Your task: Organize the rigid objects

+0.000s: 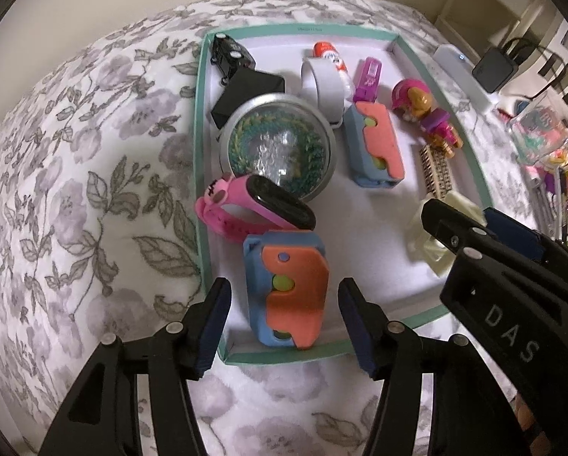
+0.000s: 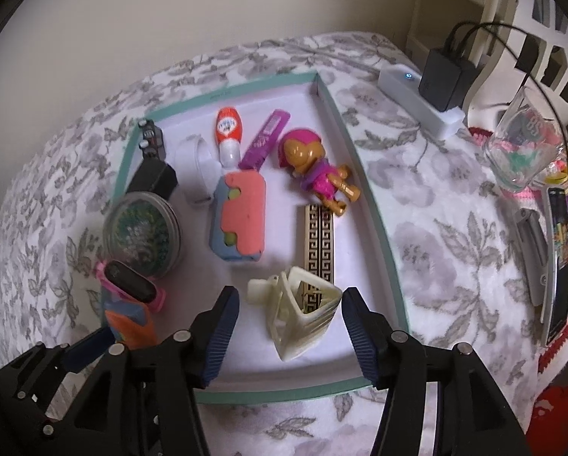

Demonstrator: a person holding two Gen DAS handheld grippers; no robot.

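- Rigid objects mostly lie inside the teal-rimmed tray [image 1: 198, 121] on the floral bedspread [image 1: 75, 190]: a toy car [image 1: 229, 55], a black box [image 1: 250, 95], a domed wreath ornament [image 1: 278, 148], a pink watch [image 1: 253, 209], a glue bottle [image 2: 229, 129], a purple clip [image 2: 267, 138], a pup figure [image 2: 314, 165] and a patterned comb [image 2: 318, 241].
- Two blue-and-orange blocks are also in: one mid-tray [image 1: 375, 144], the other at the near edge [image 1: 287, 292].
- Left gripper [image 1: 284, 323] has its jaws apart, straddling the near block without touching it; whether it is arriving or leaving I cannot tell.
- Right gripper [image 2: 289, 326] is likewise spread, either side of a cream triangular holder [image 2: 303, 315] that rests over the comb's near end.
- Judging by this, gathering looks nearly done. What may remain is the clutter on the far right, off the tray, near the glass [image 2: 523, 152].
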